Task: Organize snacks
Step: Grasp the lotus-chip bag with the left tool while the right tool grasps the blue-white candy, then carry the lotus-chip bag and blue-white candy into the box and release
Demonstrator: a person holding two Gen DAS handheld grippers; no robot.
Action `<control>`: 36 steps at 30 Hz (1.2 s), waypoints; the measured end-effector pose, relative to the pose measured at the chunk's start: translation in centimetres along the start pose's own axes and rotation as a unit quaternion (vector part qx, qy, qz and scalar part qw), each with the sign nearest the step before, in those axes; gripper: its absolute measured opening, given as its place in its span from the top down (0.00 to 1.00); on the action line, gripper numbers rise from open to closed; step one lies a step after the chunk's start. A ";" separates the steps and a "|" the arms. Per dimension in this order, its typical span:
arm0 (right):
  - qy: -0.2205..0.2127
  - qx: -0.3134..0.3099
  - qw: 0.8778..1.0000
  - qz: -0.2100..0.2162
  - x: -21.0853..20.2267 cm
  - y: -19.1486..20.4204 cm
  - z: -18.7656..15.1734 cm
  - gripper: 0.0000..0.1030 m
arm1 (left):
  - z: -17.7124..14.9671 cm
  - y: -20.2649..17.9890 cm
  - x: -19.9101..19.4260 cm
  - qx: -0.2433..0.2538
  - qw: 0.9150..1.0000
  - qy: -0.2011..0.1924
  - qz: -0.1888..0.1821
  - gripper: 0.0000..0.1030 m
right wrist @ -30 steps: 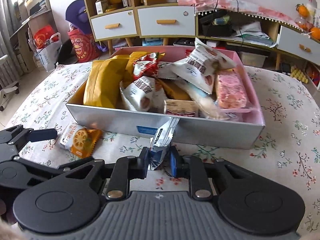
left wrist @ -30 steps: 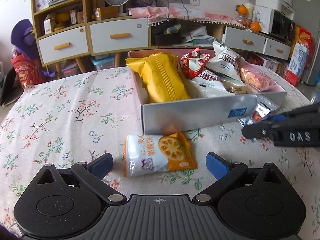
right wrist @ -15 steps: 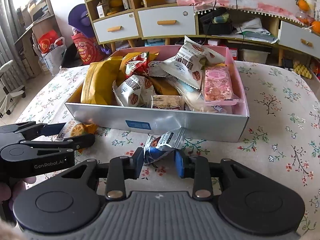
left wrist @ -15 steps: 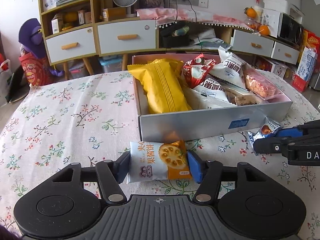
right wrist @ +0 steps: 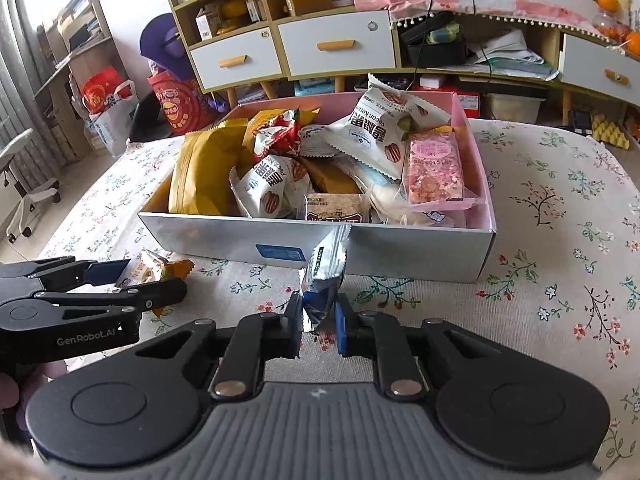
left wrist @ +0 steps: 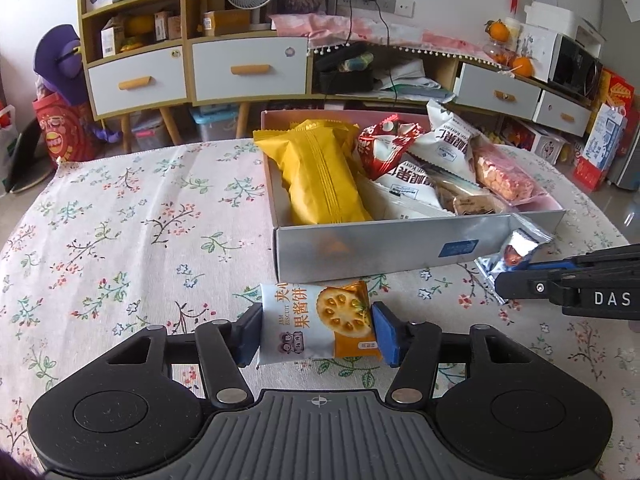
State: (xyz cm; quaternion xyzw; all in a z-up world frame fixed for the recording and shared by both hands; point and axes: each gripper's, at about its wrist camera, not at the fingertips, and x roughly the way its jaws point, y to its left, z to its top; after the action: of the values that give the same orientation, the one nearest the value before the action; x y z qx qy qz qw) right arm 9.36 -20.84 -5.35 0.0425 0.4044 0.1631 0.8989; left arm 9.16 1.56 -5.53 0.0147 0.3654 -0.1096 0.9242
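My left gripper [left wrist: 318, 334] is clamped on the jam biscuit packet [left wrist: 316, 326] at lower centre (pads touching both ends). My right gripper [right wrist: 319, 322] pinches a small silver-blue snack packet [right wrist: 326, 276] just before the snack box [right wrist: 400, 250], mid-frame.

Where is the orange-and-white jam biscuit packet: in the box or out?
Out: the orange-and-white jam biscuit packet sits before the silver cardboard box.

Snack box [left wrist: 360, 248] behind biscuit packet [left wrist: 316, 326]
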 end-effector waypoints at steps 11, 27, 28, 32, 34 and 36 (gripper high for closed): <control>0.006 0.021 1.000 0.007 0.3 -0.3 -0.1 0.77 | 0.0 -0.6 -0.9 0.000 1.000 0.002 -0.021 0.47; -0.019 0.064 0.997 0.027 -0.3 -1.4 0.8 0.86 | 0.5 -1.0 -2.0 0.005 0.999 -0.014 -0.035 0.47; -0.022 0.064 0.997 0.033 -0.5 -1.4 0.8 0.86 | 0.6 -1.1 -2.3 0.006 0.999 -0.018 -0.037 0.47; -0.036 0.055 0.997 0.045 -1.6 -1.3 1.2 0.86 | 1.4 -1.5 -3.2 0.007 0.998 -0.035 -0.045 0.47; -0.047 0.060 0.996 0.045 -2.0 -1.4 1.7 0.86 | 1.8 -1.8 -3.3 0.004 0.998 -0.042 -0.047 0.47; -0.058 0.072 0.995 0.043 -2.3 -1.7 2.0 0.86 | 2.2 -2.0 -3.2 0.001 0.998 -0.046 -0.048 0.47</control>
State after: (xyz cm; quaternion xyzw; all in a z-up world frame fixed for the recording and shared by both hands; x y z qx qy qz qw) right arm 9.90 -23.09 -2.72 0.1339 0.3604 0.1696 0.9074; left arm 7.96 -0.04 -1.61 -0.0070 0.3231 -0.1551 0.9335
